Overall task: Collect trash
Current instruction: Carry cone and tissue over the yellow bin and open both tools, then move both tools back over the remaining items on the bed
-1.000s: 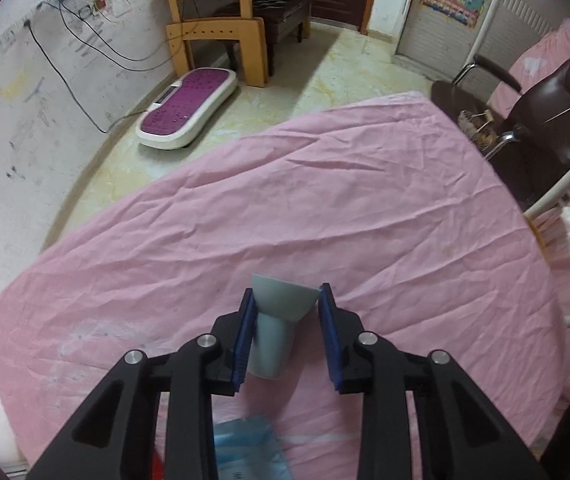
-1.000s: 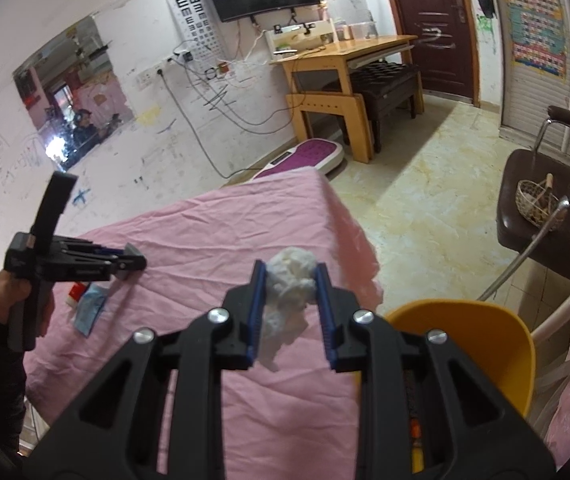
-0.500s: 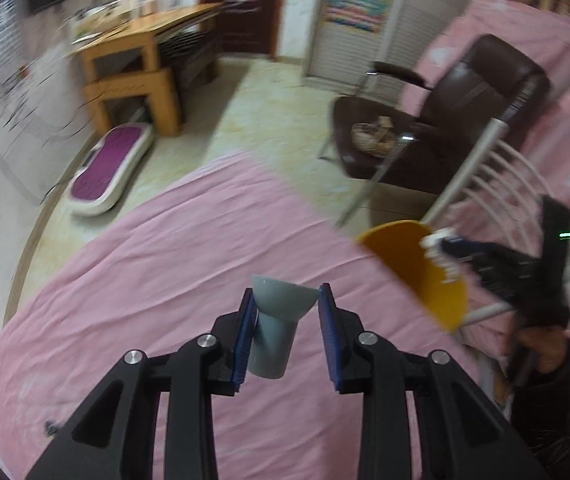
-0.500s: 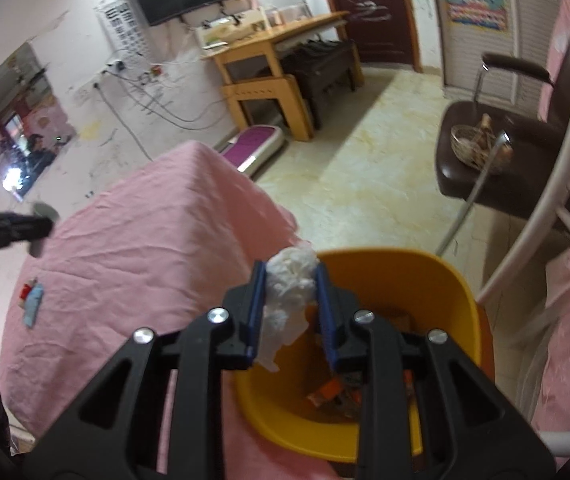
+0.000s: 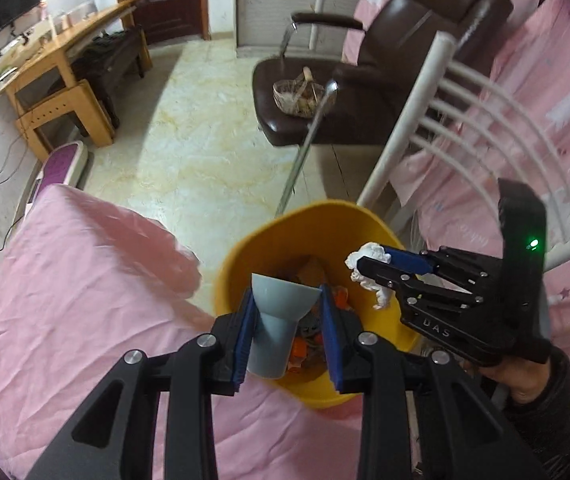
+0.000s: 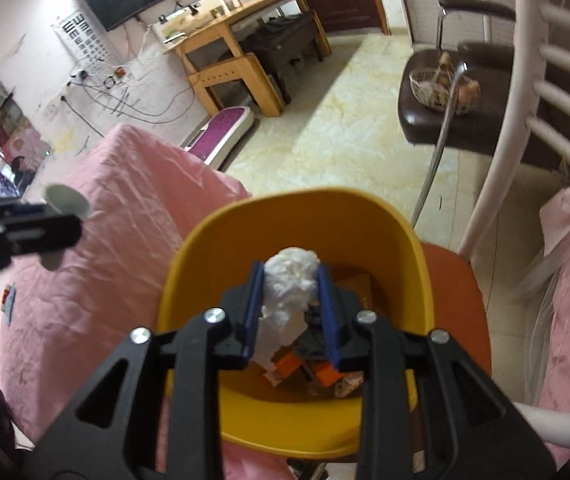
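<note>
Both tools are now hanging over the yellow trash bin [image 6: 297,432], having swung off the pink bedsheet [image 5: 77,304] since a second ago. Left tool [image 5: 287,332] is gripping a crushed grey paper cup [image 5: 277,320] between its blue pads, narrowly spread, above the bin's near side. Right tool [image 6: 289,312] is parting its jaws, with the white crumpled tissue [image 6: 287,292] sitting between the pads, directly over the bin. Orange and dark scraps are lying in the bin's bottom. Beyond, a brown leather armchair [image 5: 385,80] is carrying a wicker basket [image 5: 297,94], with a white railed bed end [image 5: 485,120] beside it.
</note>
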Motion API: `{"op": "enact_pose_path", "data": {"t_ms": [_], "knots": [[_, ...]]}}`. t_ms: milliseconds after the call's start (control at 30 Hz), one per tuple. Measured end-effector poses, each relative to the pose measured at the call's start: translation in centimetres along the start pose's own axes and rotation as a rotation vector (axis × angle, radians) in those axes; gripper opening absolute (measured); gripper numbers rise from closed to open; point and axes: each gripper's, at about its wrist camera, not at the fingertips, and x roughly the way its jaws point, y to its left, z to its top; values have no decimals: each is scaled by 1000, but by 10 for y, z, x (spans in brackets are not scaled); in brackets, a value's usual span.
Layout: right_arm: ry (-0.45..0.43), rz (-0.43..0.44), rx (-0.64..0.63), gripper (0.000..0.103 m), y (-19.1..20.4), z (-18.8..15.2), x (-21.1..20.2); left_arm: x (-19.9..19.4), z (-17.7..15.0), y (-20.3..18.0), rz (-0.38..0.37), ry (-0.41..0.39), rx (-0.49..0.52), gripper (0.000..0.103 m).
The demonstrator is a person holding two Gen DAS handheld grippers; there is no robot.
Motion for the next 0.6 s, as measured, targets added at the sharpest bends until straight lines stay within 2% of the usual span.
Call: {"op": "enact_pose_path", "data": {"t_ms": [100, 267, 433, 467, 500, 567, 600], "knots": [[11, 7, 26, 36, -11, -4, 4, 19, 1, -11, -1, 31, 13, 28], [23, 33, 68, 66, -24, -10, 5, 39, 3, -23, -11, 64, 23, 28], [13, 35, 79, 67, -23, -14, -2, 38, 4, -27, -4, 58, 27, 31], [10, 35, 79, 67, -22, -13, -4, 35, 4, -27, -3, 51, 28, 38], [7, 34, 78, 67, -21, -12, -5, 33, 3, -26, -4, 47, 28, 49], [-1, 36, 76, 67, -18, -12, -9, 27, 3, -23, -20, 35, 13, 62], [-6, 34, 72, 68, -15, -12, -11, 24, 3, -22, -23, 29, 9, 65]]}}
